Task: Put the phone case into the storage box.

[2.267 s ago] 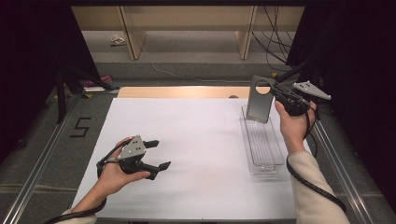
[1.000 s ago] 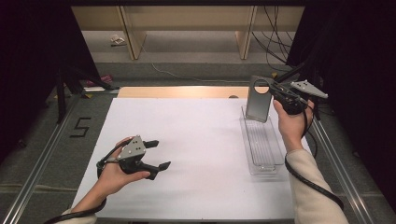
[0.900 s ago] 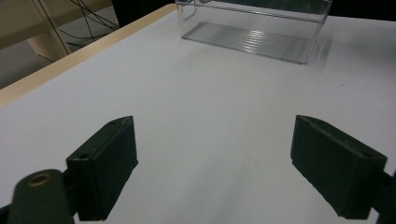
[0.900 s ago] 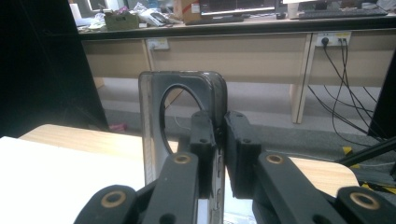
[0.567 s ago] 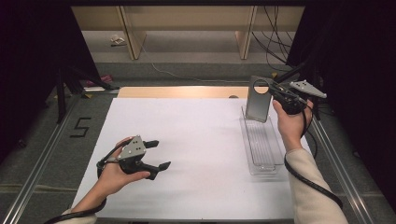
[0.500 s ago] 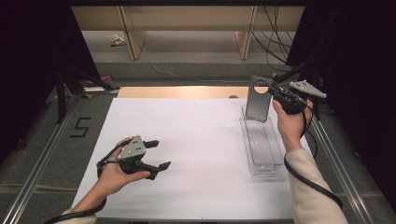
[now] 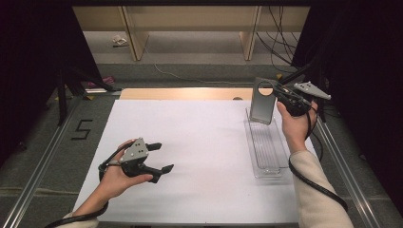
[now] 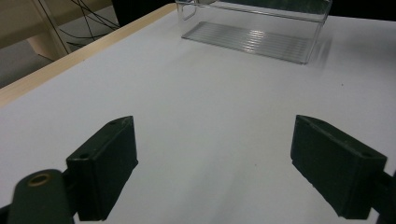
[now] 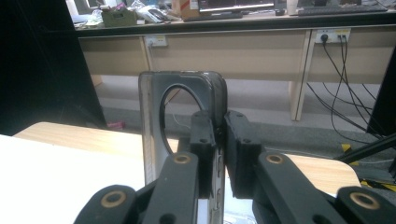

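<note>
The grey panel with a round hole near its top stands upright at the far right of the bench, its lower edge at the far end of the clear plastic tray.

At the near left, the left gripper is held just over the white bench top by the person's left hand. Its jaws are spread wide with nothing between them; in the left gripper view they frame bare white surface, with the clear plastic tray well beyond.

The middle of the bench is plain white, with a wooden strip along its far edge.

At the right, the right gripper is raised above the tray's far end. In the right gripper view the right gripper has its jaws pressed closed on the grey panel's edge, just beside the hole.
</note>
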{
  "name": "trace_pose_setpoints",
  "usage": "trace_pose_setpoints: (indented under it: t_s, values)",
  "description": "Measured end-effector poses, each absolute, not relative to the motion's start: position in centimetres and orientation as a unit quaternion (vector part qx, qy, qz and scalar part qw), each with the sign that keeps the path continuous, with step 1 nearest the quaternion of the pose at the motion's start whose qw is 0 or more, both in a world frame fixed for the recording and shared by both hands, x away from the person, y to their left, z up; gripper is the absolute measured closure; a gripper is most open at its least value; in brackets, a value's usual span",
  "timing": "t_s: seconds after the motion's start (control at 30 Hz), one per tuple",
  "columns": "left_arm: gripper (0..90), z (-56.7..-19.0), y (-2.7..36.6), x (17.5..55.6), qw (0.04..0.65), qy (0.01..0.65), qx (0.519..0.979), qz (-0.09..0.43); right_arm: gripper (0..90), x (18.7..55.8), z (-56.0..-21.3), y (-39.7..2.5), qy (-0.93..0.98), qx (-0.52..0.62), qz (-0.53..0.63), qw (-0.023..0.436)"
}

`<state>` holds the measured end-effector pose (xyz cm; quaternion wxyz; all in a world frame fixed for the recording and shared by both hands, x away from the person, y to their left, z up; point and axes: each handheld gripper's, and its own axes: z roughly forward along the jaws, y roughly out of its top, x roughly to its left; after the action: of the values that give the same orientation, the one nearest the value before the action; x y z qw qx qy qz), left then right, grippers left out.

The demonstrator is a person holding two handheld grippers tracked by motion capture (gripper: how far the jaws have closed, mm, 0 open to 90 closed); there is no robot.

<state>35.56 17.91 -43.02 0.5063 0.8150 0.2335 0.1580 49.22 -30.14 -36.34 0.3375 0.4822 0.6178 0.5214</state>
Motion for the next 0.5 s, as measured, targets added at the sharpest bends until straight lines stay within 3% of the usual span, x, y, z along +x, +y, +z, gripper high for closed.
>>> trace_pose_setpoints:
  t_s: [0.5]
  values:
    - [14.0, -43.03, 17.91, 35.56, 0.505, 0.233, 0.816, 0.159, 82.8, 49.46, -36.61, -30.02, 0.620, 0.482, 0.519, 0.338]
